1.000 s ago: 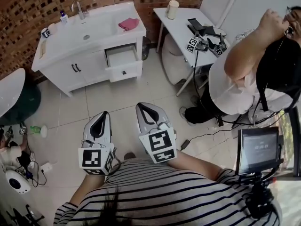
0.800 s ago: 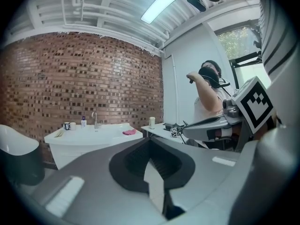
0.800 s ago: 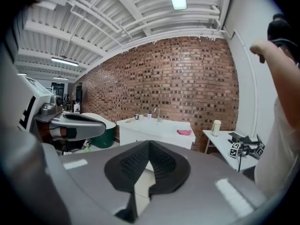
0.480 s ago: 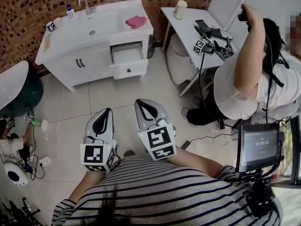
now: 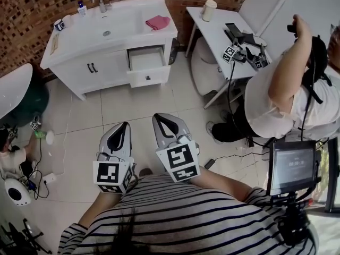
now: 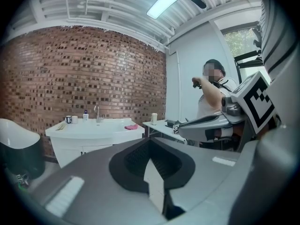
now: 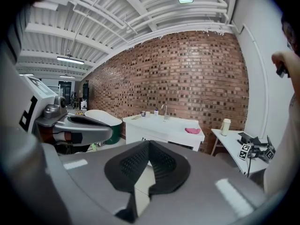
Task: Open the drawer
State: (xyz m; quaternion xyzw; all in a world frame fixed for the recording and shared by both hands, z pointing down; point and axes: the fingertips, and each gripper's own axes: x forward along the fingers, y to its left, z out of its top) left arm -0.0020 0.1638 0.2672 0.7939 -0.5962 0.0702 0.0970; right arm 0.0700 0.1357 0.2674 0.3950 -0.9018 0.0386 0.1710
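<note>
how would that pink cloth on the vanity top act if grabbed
The pink cloth lies crumpled, so it likely hangs floppy when lifted. It looks thin, probably light. Pushed across the smooth vanity top, it would probably bunch or slide, not roll.

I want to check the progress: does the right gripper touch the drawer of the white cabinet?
No, the right gripper hangs over the floor tiles, far apart from the drawer.

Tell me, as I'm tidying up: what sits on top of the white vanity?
A pink cloth, a faucet, a small bottle and a mug around the basin. Whatever lies under the cloth is covered.
</note>
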